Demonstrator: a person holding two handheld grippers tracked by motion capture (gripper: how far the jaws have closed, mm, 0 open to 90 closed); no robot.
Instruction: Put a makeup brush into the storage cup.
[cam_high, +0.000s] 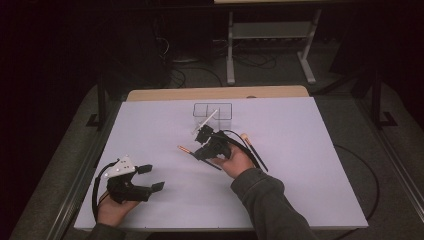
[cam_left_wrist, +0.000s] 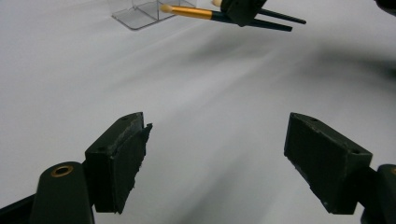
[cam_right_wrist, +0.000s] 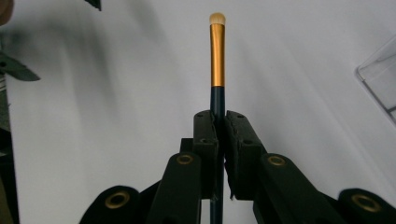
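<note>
Done: your right gripper (cam_right_wrist: 218, 135) fingers clamp the gold-ferruled brush (cam_right_wrist: 217, 56), lifted off the counter (cam_high: 300, 165).
Left: clear organiser (cam_high: 214, 111) awaits it; a second brush (cam_high: 253, 148) lies there.
Idle: your left gripper (cam_left_wrist: 215, 158) fingers wide, empty.

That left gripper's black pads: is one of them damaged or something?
Yes. In the left gripper view, the pad on the left has a ragged, chipped top corner with a flap sticking out, while the other pad has clean edges. The left gripper is open with nothing between its jaws.

Right hand-held gripper (cam_high: 199, 150) grips a makeup brush (cam_high: 186, 149) near the clear organizer (cam_high: 213, 111).
</note>
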